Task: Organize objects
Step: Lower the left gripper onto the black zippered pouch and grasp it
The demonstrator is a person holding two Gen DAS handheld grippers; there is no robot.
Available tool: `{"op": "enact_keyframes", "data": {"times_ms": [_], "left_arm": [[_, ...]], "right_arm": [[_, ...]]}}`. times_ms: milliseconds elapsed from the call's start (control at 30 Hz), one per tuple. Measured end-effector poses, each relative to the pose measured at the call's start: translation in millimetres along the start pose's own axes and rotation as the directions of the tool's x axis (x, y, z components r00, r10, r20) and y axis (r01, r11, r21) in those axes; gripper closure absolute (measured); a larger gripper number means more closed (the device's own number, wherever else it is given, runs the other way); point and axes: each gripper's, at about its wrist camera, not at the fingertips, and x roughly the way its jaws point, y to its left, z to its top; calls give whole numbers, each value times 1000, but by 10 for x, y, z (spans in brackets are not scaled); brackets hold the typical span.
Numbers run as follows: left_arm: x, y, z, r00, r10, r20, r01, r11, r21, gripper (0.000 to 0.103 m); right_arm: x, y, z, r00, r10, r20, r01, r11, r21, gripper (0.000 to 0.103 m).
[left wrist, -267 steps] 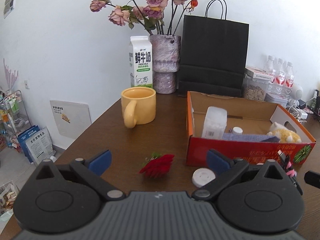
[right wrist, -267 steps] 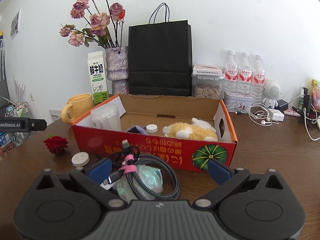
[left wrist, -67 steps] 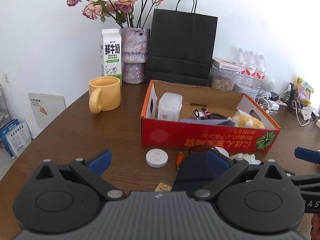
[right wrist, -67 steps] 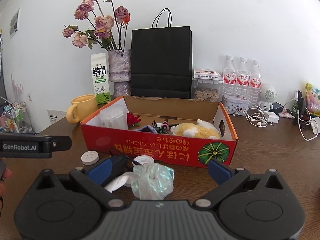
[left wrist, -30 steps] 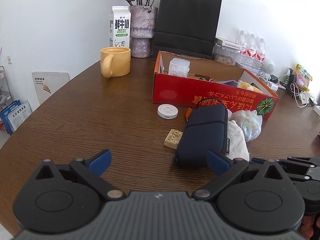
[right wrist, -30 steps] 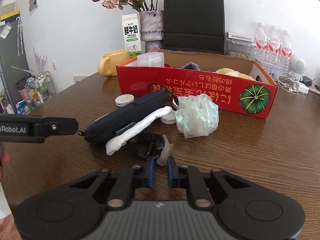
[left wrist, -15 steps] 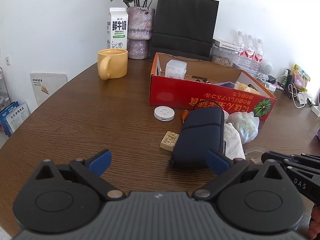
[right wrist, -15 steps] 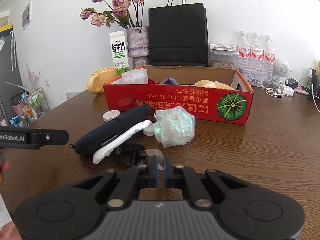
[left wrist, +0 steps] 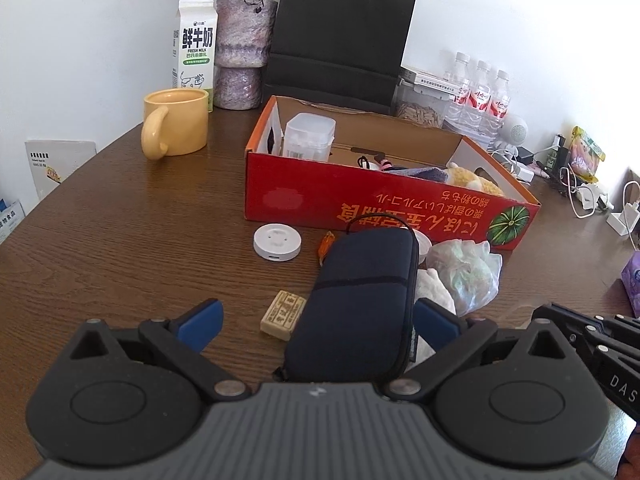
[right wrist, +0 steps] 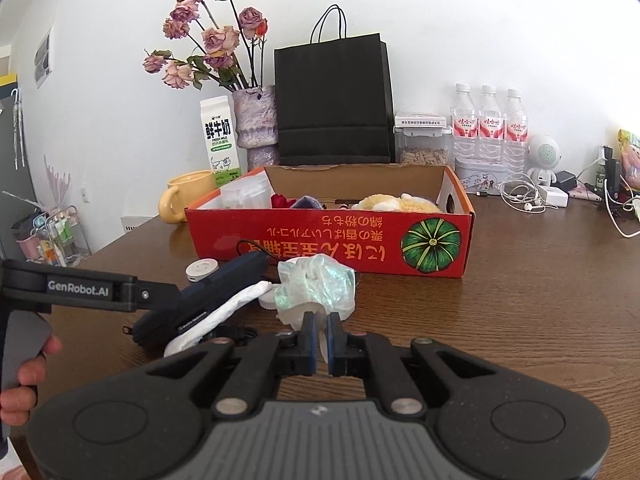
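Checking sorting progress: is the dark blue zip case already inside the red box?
No, the dark blue zip case lies on the table in front of the red box.

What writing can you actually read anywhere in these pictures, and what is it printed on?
"FRESH MILK", under large Chinese characters: milk carton.
"GenRobot.AI": side of the left tool.
"DAS", cut off: right tool's body.
Upside-down yellow script: red box.
Water bottle labels, tan block, dark pouch print: too small to read.
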Motion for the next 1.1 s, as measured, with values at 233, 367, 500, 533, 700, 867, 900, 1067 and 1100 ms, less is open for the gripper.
{"op": "enact_keyframes", "data": {"times_ms": [233,367,500,533,700,867,900,1067,1100], "left_arm": [[284,-73,69,999,-19,-33,19,1000,10,0],[420,-88,87,998,-26,-56,27,1000,2,0],[507,-51,91,997,-53,-62,51,998,-36,1],[519,-45,91,996,-60,-63,58,997,-42,2],[528,-51,80,996,-62,-62,60,998,-31,4],[509,-45,78,997,-62,-55,60,998,-34,7],[504,-48,75,997,-60,-53,59,998,-32,8],[409,-134,43,1000,-26,-15,27,999,28,13],[376,-164,29,1000,-17,1,17,998,56,17]], "right_arm": [[107,-82,25,1000,1,-6,-1,1000,11,99],[164,-108,55,1000,2,-5,-2,1000,15,99],[215,-123,82,1000,5,-1,-5,1000,18,99],[231,-127,84,1000,6,-2,-6,1000,19,99],[285,-137,76,1000,8,-2,-8,1000,24,99],[278,-129,73,1000,12,11,-12,1000,22,99],[277,-125,71,1000,10,11,-10,1000,22,99],[270,-126,67,1000,6,12,-6,1000,25,99],[267,-125,64,1000,5,12,-6,1000,26,99]]}}
